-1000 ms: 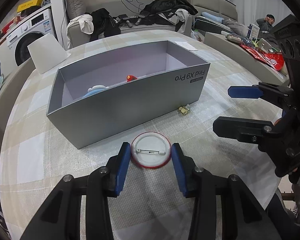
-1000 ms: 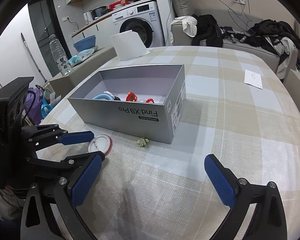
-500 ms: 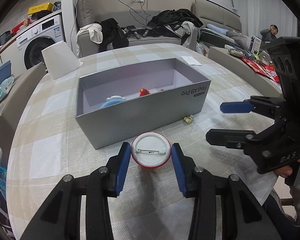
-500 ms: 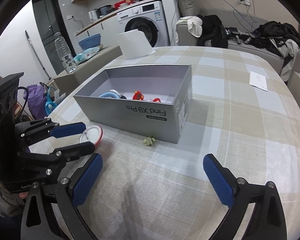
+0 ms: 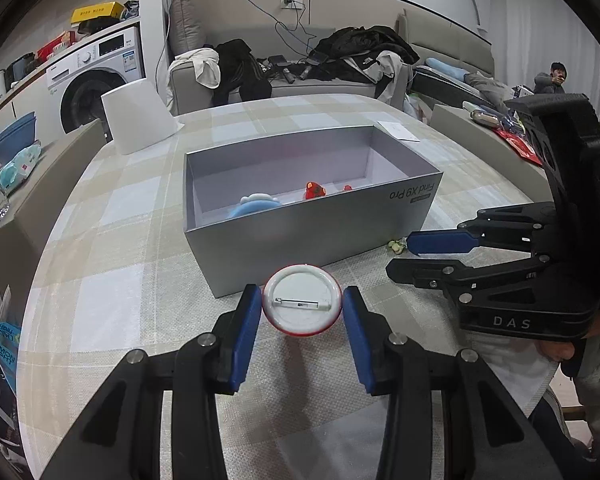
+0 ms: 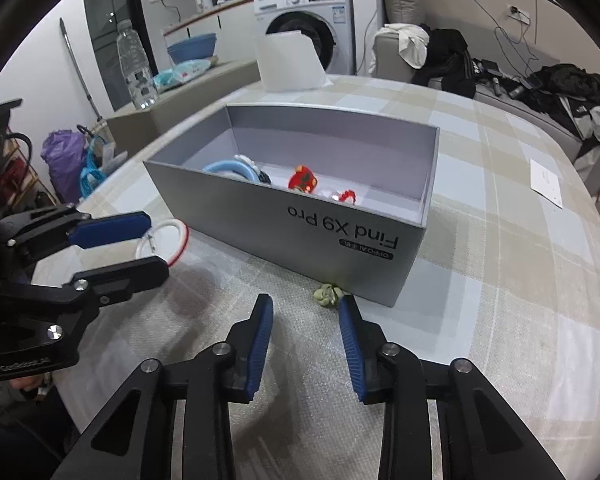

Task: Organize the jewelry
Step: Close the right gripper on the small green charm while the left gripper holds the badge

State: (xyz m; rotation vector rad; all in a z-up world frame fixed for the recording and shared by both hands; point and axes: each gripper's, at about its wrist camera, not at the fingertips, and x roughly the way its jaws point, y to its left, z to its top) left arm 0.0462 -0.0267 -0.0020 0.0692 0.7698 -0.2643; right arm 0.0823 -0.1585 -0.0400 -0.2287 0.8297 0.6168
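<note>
- Two pairs of tongs are seen over the checked table; the left gripper is closed on a round pin badge, its blue pads pressed against the badge's opposite edges, pin side up.
- The badge is judged light, stiff and smooth-rimmed, so a slip is possible; the hold across its widest part, clear of the pin bar, seems the right one.
- The right gripper is held open, nothing between its pads.
- Just beyond the right gripper's tips, a small pale green trinket lies on the table, close to the box's near corner; contact cannot be told.
- It is judged tiny and light, perhaps delicate; it would best be pinched low, from both sides.
- Farther ahead of both tongs stands the grey box, open-topped, with a blue ring and red charms already inside.
</note>
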